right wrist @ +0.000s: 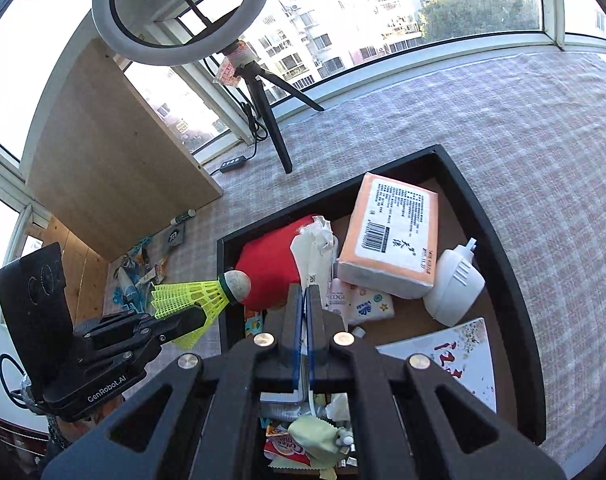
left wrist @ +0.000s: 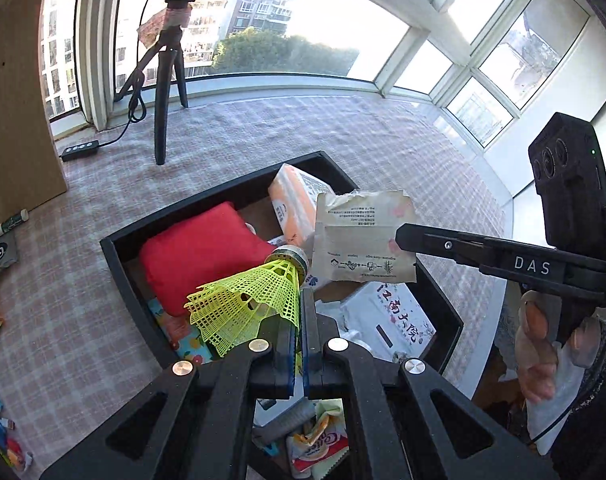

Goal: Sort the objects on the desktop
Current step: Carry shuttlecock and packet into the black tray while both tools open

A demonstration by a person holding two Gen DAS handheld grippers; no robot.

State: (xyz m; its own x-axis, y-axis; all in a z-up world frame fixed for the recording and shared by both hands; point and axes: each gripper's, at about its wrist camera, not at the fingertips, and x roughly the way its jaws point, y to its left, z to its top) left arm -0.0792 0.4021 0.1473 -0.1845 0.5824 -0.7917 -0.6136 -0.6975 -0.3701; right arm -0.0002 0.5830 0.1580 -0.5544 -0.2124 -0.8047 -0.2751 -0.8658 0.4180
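Left gripper (left wrist: 301,316) is clamping the skirt of a yellow-green shuttlecock (left wrist: 251,304), jaws closed tight on the mesh, cork end pointing away over the black tray (left wrist: 115,248). Right gripper (right wrist: 305,300) is pinching a torn paper wrapper (left wrist: 363,236), jaws all but shut on its edge, the sheet hanging above the tray's middle. Both items are sitting in the air over the tray, near each other but not touching.

Lying in the tray: red cushion (left wrist: 199,256), orange tissue pack (right wrist: 391,236), white spray bottle (right wrist: 455,284), a white booklet with red characters (right wrist: 459,356), snack packets near the front wall. Ring-light tripod (right wrist: 271,120) is standing on the checked cloth (left wrist: 263,128) behind the tray; a wooden board (right wrist: 115,152) is leaning to the left, small clutter at its foot
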